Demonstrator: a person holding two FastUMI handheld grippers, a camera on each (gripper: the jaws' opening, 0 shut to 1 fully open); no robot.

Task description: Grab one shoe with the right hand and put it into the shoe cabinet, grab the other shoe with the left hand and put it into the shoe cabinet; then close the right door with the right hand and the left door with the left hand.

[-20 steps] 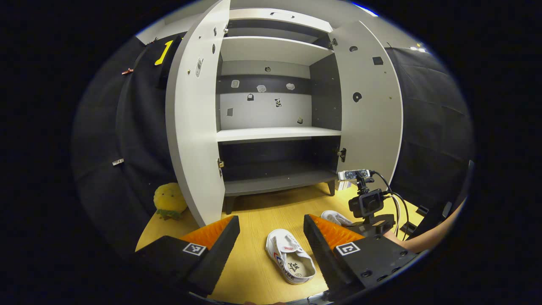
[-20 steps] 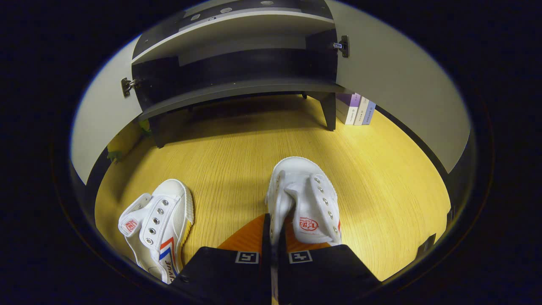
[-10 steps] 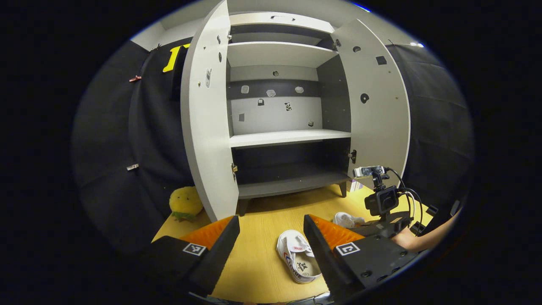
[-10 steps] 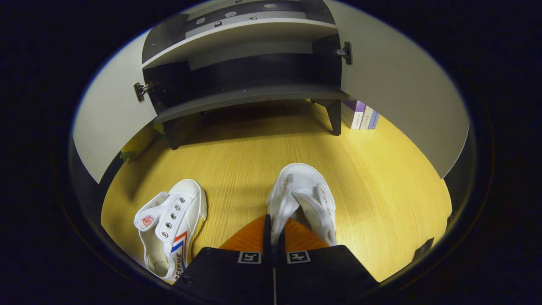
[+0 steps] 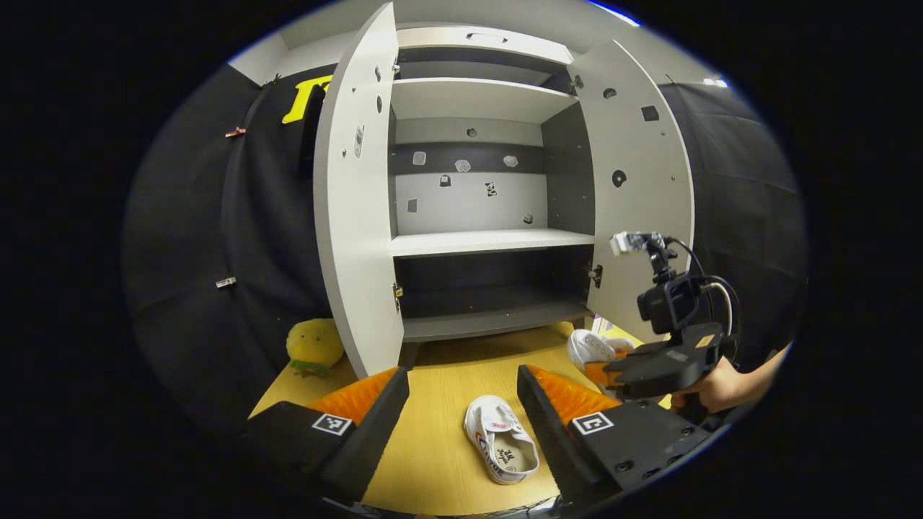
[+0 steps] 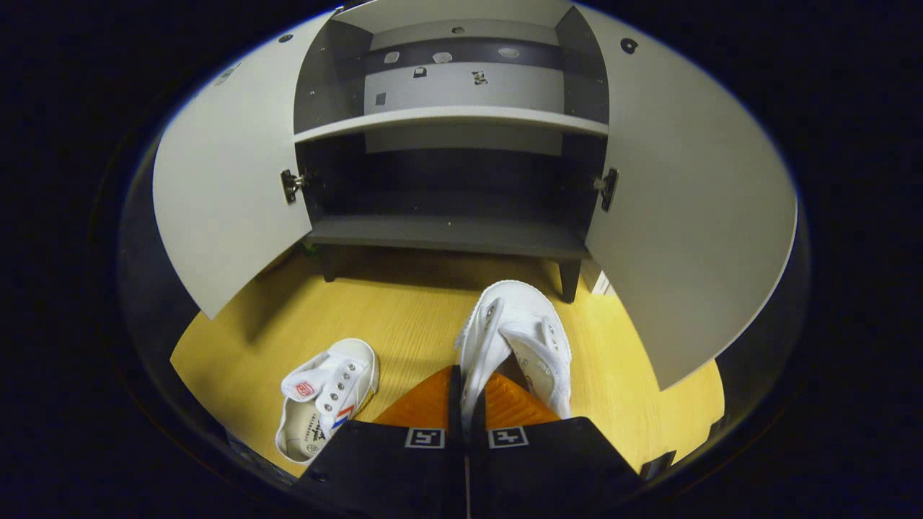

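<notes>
My right gripper [image 6: 465, 382] is shut on the side wall of a white shoe [image 6: 519, 335], holding it above the wooden floor, toe toward the cabinet's dark bottom shelf [image 6: 447, 234]. In the left gripper view that shoe [image 5: 591, 346] hangs in the right gripper [image 5: 613, 369] to the right, in front of the open right door [image 5: 642, 202]. The other white shoe [image 5: 501, 447], with red and blue stripes, lies on the floor between the fingers of my open left gripper [image 5: 461, 386]; it also lies low left as the shoe [image 6: 328, 396] in the right gripper view.
Both cabinet doors stand wide open, the left door [image 6: 223, 202] and the right door [image 6: 685, 216]. A light middle shelf [image 5: 490, 241] carries nothing. A yellow plush toy [image 5: 314, 346] sits on the floor beside the left door. A hand [image 5: 721, 389] holds the right gripper.
The right gripper has lifted its shoe off the floor and tilted up to face the cabinet. The left gripper stays open over the other shoe, shifted only slightly.
</notes>
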